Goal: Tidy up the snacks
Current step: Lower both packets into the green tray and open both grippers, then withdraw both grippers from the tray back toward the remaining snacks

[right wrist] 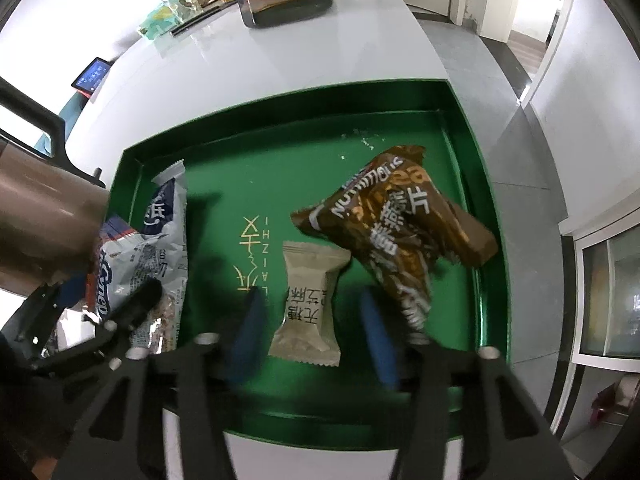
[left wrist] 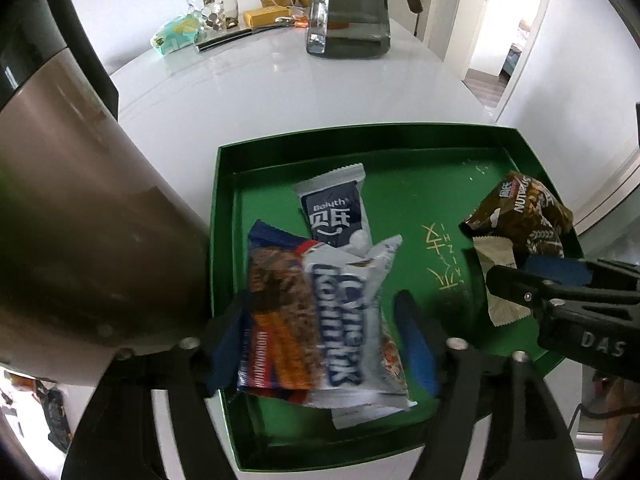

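Sorting snacks in green tray (right wrist: 486, 184). Left gripper (left wrist: 326, 344) wide around blue-white packet (left wrist: 320, 320) by tray's left edge. Right gripper (right wrist: 312, 332) wide around beige packet (right wrist: 308, 304), mid-tray, brown packet (right wrist: 396, 224) beside. Best: squeeze packet middles gently, lift straight.

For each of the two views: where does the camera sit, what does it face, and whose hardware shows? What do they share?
Left wrist: behind the left claw, facing down at the blue-and-white snack pack between its fingers; the right claw enters at right.
Right wrist: behind the right claw, open around the beige packet; the left claw shows at left.
Shared: the green tray, brown wrapper, navy-labelled packet.
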